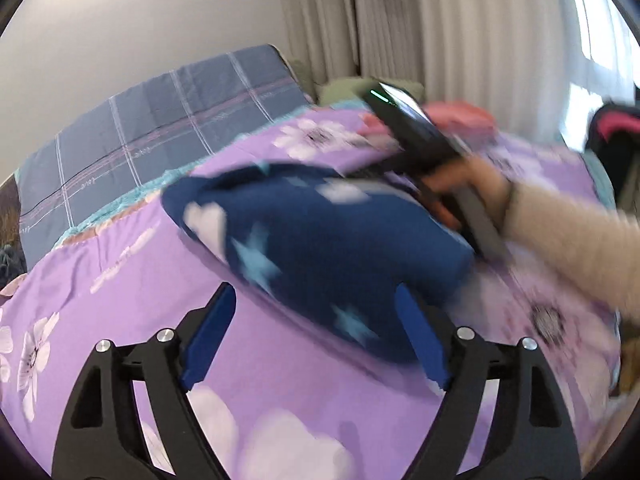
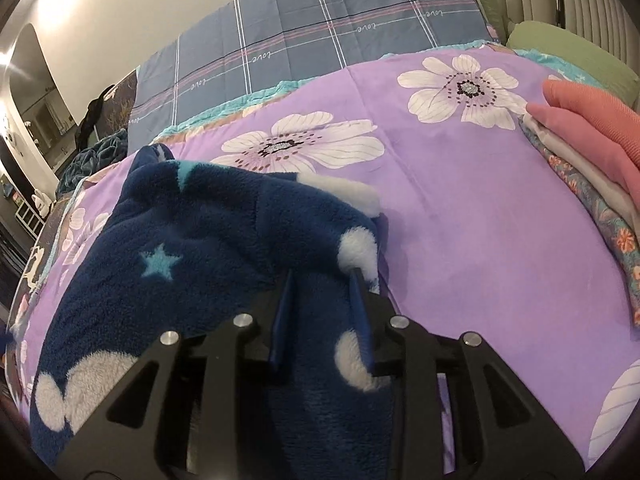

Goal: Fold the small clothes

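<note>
A dark blue fleece garment (image 1: pixel 320 240) with pale stars and white patches lies bunched on the purple flowered bedspread (image 1: pixel 280 380). My left gripper (image 1: pixel 314 292) stands wide open just short of its near edge, with nothing pressed between the pads. In the right wrist view the same fleece garment (image 2: pixel 200 240) fills the lower left, and my right gripper (image 2: pixel 322 276) is shut on a thick fold of it at its right edge. The left wrist view also shows the right gripper's body (image 1: pixel 420 136), blurred, held by a hand (image 1: pixel 472 188) in a beige sleeve (image 1: pixel 580 248).
A stack of folded clothes (image 2: pixel 580 160) with a pink piece on top sits at the right of the bedspread (image 2: pixel 460 220). A blue plaid cover (image 2: pixel 320 28) lies along the far side by the wall, with a green pillow (image 2: pixel 560 48) near the curtains.
</note>
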Available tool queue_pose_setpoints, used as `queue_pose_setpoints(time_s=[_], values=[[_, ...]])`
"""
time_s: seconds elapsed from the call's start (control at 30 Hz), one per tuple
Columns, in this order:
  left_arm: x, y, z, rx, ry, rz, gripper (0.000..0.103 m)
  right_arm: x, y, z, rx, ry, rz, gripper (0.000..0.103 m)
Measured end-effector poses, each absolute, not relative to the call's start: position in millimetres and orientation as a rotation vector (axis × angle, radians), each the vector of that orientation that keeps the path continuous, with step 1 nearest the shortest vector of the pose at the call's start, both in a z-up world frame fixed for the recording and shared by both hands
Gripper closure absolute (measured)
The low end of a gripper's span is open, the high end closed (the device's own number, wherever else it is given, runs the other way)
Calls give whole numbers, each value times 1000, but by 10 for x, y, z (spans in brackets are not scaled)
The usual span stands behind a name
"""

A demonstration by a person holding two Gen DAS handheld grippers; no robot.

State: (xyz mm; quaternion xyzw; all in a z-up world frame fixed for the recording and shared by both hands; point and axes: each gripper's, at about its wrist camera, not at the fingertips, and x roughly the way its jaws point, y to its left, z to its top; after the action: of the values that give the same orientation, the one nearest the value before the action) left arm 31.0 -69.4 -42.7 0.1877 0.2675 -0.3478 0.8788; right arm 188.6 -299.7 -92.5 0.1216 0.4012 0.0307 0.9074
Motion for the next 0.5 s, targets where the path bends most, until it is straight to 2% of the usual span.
queue_pose_setpoints(time_s=[0.1, 0.2, 0.23, 0.27, 0.4, 0.5], values=[[157, -926, -580, 435, 583, -675, 20, 1874, -2982, -916, 237, 825, 52, 72], [245, -1164, -670, 359, 639, -639, 21, 1857, -2979, -913, 234, 823, 37, 68], [257, -1253, -698, 346, 654, -654, 20, 1847, -2984, -913, 233, 823, 18, 61], [256, -1371, -731, 386, 621, -592, 20, 1844, -2999, -918, 236, 825, -2, 49], [382, -1440, -868, 550, 526, -317, 20, 1850, -3099, -962, 287, 833, 9, 48], [509, -1095, -946, 512, 620, -291, 20, 1835, -3019, -951, 236, 814, -1, 48]])
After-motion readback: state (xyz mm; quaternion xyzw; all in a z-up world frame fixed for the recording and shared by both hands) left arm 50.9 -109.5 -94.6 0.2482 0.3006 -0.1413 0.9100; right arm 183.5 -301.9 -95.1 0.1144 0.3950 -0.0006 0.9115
